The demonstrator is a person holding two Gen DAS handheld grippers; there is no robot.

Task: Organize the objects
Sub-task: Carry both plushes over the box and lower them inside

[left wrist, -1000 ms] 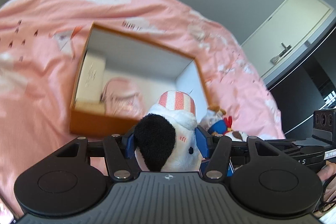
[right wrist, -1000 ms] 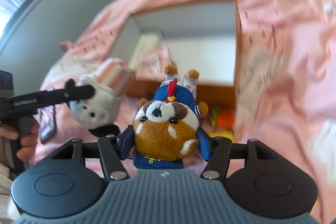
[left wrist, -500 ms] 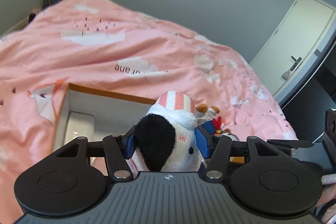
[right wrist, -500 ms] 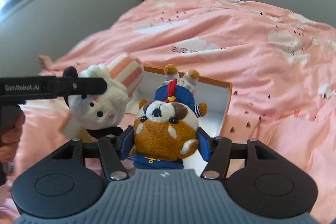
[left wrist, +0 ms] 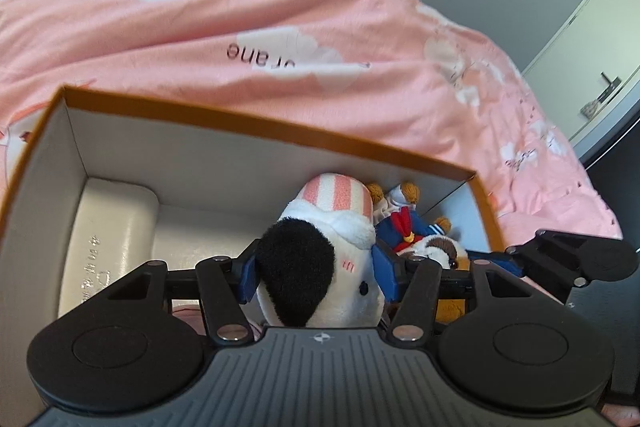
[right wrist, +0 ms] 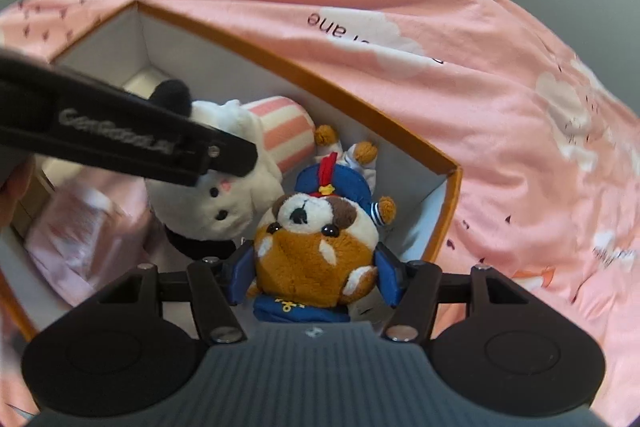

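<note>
1. While we look along the left wrist view, our left gripper (left wrist: 314,277) clamps the white plush dog (left wrist: 320,267) with the striped cap, held inside the orange box (left wrist: 256,129) on the pink duvet (left wrist: 280,27).
2. From the right wrist view, our right gripper (right wrist: 316,277) squeezes the brown plush dog (right wrist: 316,247) in blue, low in the box's right corner, touching the white one.

White plush dog (left wrist: 316,263) and brown sailor dog (right wrist: 316,239) hang head-down inside orange box (left wrist: 256,131).
</note>
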